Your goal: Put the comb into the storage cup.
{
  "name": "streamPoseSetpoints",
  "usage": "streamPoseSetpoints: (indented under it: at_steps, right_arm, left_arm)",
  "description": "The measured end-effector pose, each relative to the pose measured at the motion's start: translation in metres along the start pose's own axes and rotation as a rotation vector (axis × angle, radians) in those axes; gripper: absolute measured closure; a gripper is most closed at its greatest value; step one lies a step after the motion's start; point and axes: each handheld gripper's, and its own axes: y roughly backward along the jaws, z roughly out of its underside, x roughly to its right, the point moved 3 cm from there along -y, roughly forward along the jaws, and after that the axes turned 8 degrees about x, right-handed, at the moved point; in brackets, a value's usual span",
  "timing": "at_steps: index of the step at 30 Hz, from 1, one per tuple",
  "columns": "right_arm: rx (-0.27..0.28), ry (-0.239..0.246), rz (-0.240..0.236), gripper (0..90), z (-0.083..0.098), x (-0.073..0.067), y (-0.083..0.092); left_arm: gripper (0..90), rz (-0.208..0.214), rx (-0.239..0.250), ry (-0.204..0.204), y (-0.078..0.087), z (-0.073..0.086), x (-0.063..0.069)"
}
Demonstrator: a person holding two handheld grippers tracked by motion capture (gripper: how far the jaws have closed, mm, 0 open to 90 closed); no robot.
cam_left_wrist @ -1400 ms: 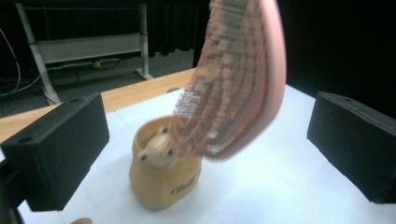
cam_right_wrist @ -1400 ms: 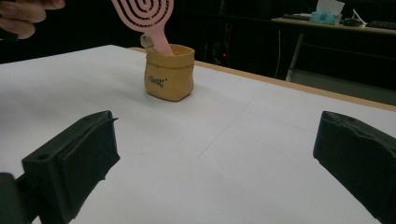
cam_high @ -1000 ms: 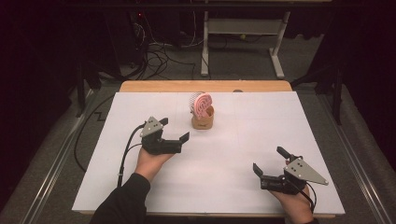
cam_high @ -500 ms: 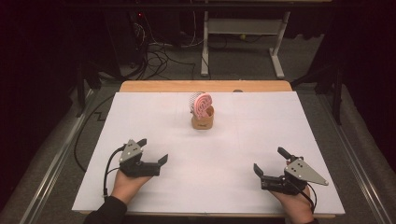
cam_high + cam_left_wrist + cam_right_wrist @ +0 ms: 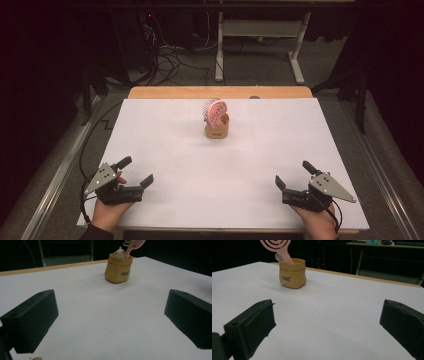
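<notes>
A small tan pouch [image 5: 217, 130] stands upright near the far middle of the white table, with a pink hairbrush [image 5: 216, 112] sticking out of it. In the left gripper view the pouch [image 5: 118, 271] also holds a small cream figure [image 5: 119, 253] beside the brush handle [image 5: 130, 250]. The right gripper view has the pouch [image 5: 292, 276] and the round brush head [image 5: 275, 245] far ahead on the left. My left gripper [image 5: 135, 172] rests open at the near left, empty. At the near right my right gripper [image 5: 293, 174] is open and empty too.
The white table top [image 5: 165, 150] ends in a wooden strip [image 5: 175, 93] at the far side. Behind it the floor holds cables [image 5: 165, 60] and a white desk frame [image 5: 260, 45]. A black cable [image 5: 92, 145] trails off the table's left edge.
My left gripper has drawn back from near the pouch to the near left corner of the table. The right gripper has stayed in place.
</notes>
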Motion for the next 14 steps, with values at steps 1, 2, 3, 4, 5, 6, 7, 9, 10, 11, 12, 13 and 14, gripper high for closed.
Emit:
streamPoseSetpoints:
  at_steps: [1, 2, 3, 4, 5, 6, 7, 9, 10, 11, 12, 13, 14]
  right_arm:
    - [0.0, -0.001, 0.0, 0.4, -0.0001, -0.0004, 0.0002]
    - [0.001, 0.0, 0.0, 0.4, -0.0002, -0.0004, 0.0001]
    - [0.0, 0.004, -0.002, 0.4, -0.0002, -0.0002, -0.0001]
    - [0.001, 0.004, -0.003, 0.4, -0.0002, 0.0002, -0.0002]
    - [0.003, 0.002, -0.007, 0.4, 0.0, 0.0008, 0.0]
    - [0.004, -0.002, -0.009, 0.4, 0.0003, 0.0013, 0.0004]
    - [0.003, 0.001, -0.013, 0.4, 0.0007, 0.0019, 0.0009]
    - [0.006, 0.002, -0.023, 0.4, 0.0007, 0.0029, 0.0017]
    - [0.008, -0.001, -0.024, 0.4, 0.0004, 0.0033, 0.0021]
    - [0.012, 0.001, -0.027, 0.4, -0.0002, 0.0042, 0.0024]
    - [0.015, -0.002, -0.028, 0.4, -0.0005, 0.0045, 0.0026]
    - [0.015, -0.003, -0.03, 0.4, -0.0007, 0.0046, 0.0026]
    - [0.014, 0.001, -0.033, 0.4, -0.0008, 0.0047, 0.0024]
  left_arm:
    - [0.0, -0.002, -0.002, -0.003, -0.0011, 0.0005, 0.0006]
    - [0.0, -0.003, -0.01, -0.012, -0.0026, 0.0017, 0.0019]
    - [0.0, 0.0, -0.017, -0.019, -0.0036, 0.0024, 0.0029]
    - [0.0, -0.003, -0.019, -0.025, -0.0046, 0.0029, 0.0043]
    - [0.0, -0.009, -0.02, -0.03, -0.0052, 0.0029, 0.0053]
    - [0.0, -0.01, -0.018, -0.03, -0.0057, 0.0026, 0.0062]
    - [0.0, -0.013, -0.013, -0.028, -0.0061, 0.0021, 0.0069]
    - [0.0, -0.024, -0.003, -0.026, -0.0067, 0.0009, 0.0082]
    - [0.0, -0.026, 0.0, -0.018, -0.0069, 0.0007, 0.0083]
    - [0.0, -0.029, 0.002, -0.01, -0.0071, 0.0008, 0.0081]
    - [0.0, -0.032, 0.003, -0.004, -0.0073, 0.0008, 0.0079]
    - [0.0, -0.036, 0.004, -0.003, -0.0072, 0.0007, 0.0078]
    - [0.0, -0.04, 0.005, -0.005, -0.0067, 0.0005, 0.0076]
